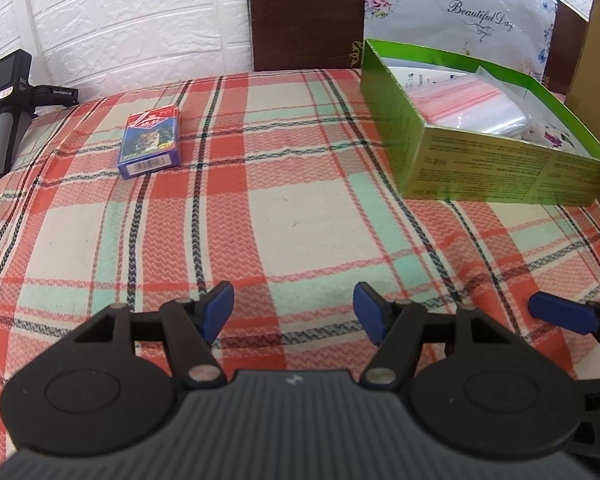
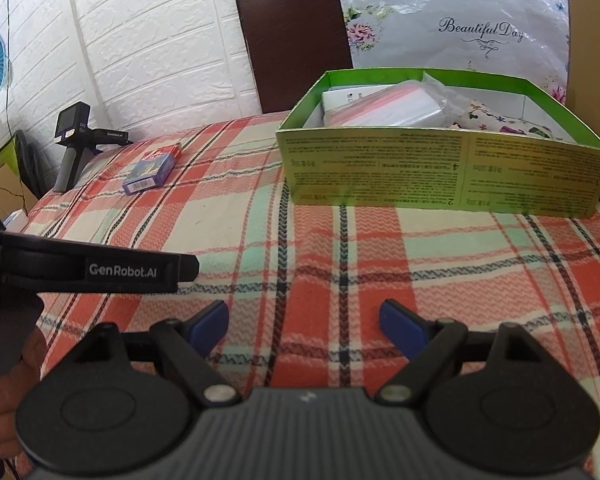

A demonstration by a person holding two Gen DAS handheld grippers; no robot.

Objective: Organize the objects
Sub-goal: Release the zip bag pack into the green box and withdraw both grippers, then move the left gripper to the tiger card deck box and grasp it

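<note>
Claws both released and empty, left claw (image 1: 293,312) and right claw (image 2: 304,326) hovered side by side over plaid tabletop (image 1: 300,216), card pack (image 1: 150,141) far left, green box (image 2: 444,148) holding what seemed plastic bags, white brick wall (image 1: 140,12) behind.

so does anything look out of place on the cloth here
Only the small blue card box: it lies alone on the plaid cloth, turned at a slant, far left of the green box that holds the other items. Nothing looks spilled or damaged. Both tongs, left and right, are open and empty.
</note>
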